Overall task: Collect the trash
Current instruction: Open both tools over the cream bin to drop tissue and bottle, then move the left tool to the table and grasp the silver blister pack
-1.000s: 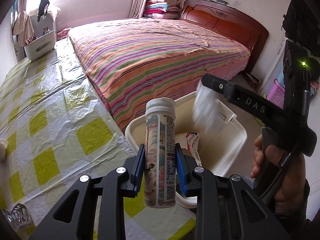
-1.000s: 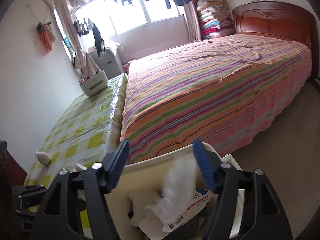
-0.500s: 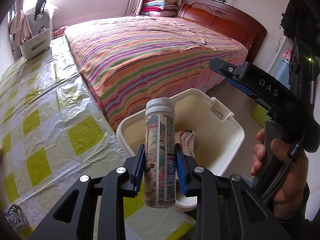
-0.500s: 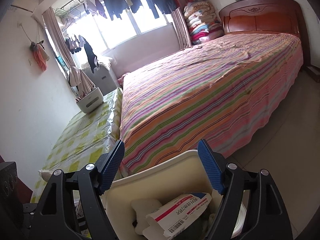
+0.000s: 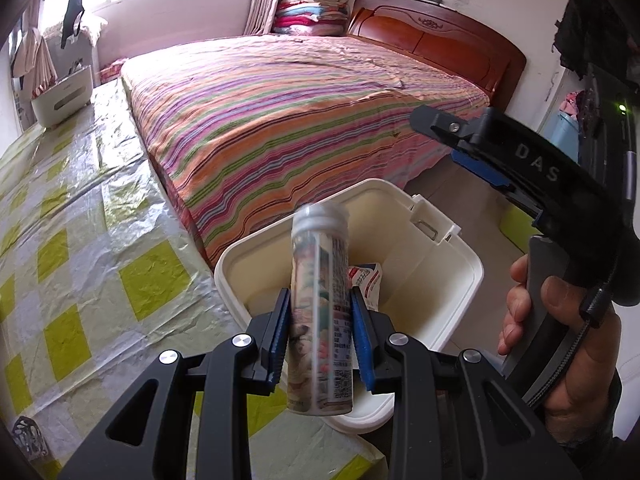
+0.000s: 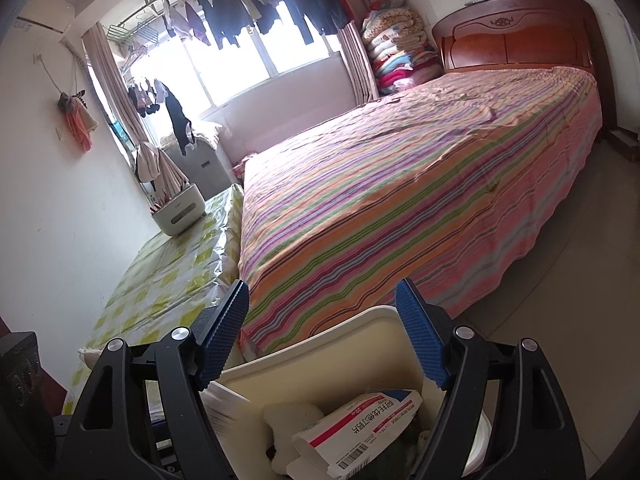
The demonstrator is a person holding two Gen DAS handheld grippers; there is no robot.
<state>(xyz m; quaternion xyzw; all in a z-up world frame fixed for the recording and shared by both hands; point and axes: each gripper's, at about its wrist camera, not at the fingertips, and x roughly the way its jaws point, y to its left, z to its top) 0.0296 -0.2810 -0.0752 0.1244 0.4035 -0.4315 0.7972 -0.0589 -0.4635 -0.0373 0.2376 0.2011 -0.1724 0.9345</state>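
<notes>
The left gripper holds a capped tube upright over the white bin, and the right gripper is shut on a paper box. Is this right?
Not quite. The right gripper is open and empty, as the right wrist view shows; the paper box already lies in the white bin. The left gripper does hold the capped tube.

The left gripper (image 5: 320,336) pinches a printed tube (image 5: 320,308) between its blue pads — the right gripper (image 6: 320,336), gripped by a bare hand (image 5: 560,344), hangs spread wide, holding nothing.
</notes>
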